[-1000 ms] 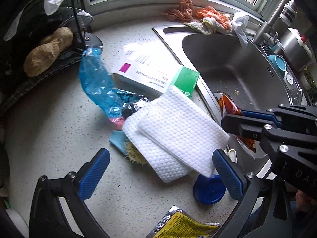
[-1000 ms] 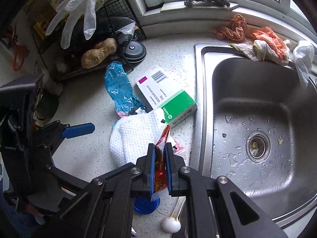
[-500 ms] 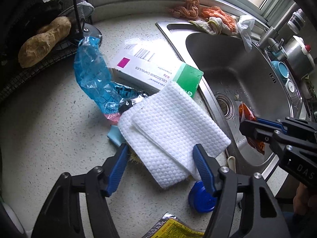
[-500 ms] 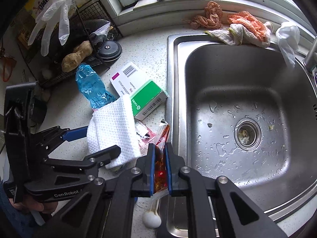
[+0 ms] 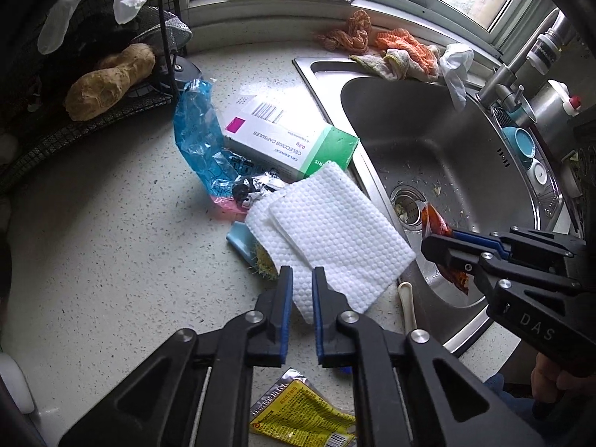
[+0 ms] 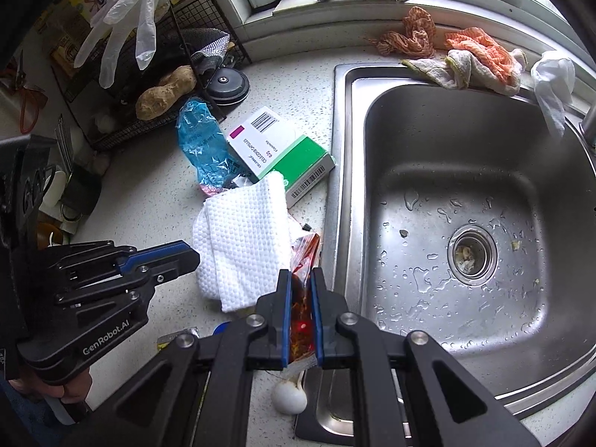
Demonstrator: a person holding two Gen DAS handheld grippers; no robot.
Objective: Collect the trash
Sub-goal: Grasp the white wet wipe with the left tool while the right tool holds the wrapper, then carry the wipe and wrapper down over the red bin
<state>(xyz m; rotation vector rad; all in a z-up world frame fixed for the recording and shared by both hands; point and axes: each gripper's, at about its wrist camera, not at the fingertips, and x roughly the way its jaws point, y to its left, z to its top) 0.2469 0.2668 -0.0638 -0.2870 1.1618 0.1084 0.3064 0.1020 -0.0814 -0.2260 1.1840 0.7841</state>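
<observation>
Left wrist view: the white cloth [image 5: 335, 238] lies near the bench [image 5: 111, 260] edge beside the sink [image 5: 447, 141], its near corner between the pads of the left gripper [image 5: 300, 279], whose jaws have just been closing and now pinch it. The right gripper [image 6: 298, 279] is clenched on an orange-red wrapper [image 6: 301, 320]. A green-and-white medicine box [image 5: 287, 141] and a blue plastic bag [image 5: 201, 141] lie behind the cloth.

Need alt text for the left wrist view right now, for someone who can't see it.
The left gripper, whose jaws have just been closing, pinches the near edge of a white textured wipe lying on a speckled counter beside a steel sink. At right, the right gripper holds an orange wrapper over the sink.
</observation>
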